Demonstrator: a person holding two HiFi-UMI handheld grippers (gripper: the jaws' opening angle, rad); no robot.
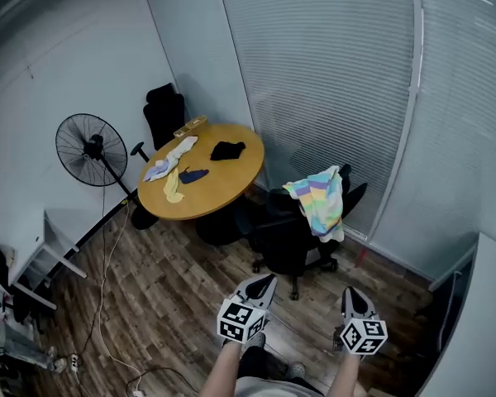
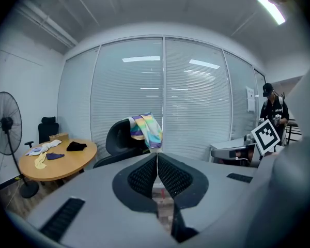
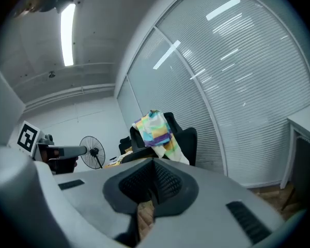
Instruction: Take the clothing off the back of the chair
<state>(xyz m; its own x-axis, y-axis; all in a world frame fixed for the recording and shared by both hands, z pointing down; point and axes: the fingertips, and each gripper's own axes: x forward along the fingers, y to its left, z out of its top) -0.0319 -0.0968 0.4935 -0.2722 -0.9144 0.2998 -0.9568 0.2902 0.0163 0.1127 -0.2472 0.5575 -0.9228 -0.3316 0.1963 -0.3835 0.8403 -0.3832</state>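
Note:
A pastel striped garment (image 1: 319, 202) hangs over the back of a black office chair (image 1: 289, 242) near the blinds, right of the round table. The same garment (image 2: 146, 129) shows ahead in the left gripper view, and the garment (image 3: 155, 130) also drapes the chair in the right gripper view. My left gripper (image 1: 264, 284) and right gripper (image 1: 353, 296) are low in the head view, both some way short of the chair. Both are shut with nothing between their jaws. The left gripper (image 2: 157, 156) and right gripper (image 3: 153, 163) point toward the chair.
A round wooden table (image 1: 236, 175) carries several small cloths and a box. A standing fan (image 1: 91, 150) is at the left with its cable trailing over the wood floor. A second black chair (image 1: 164, 112) stands behind the table. A person (image 2: 273, 112) stands at a desk to the right.

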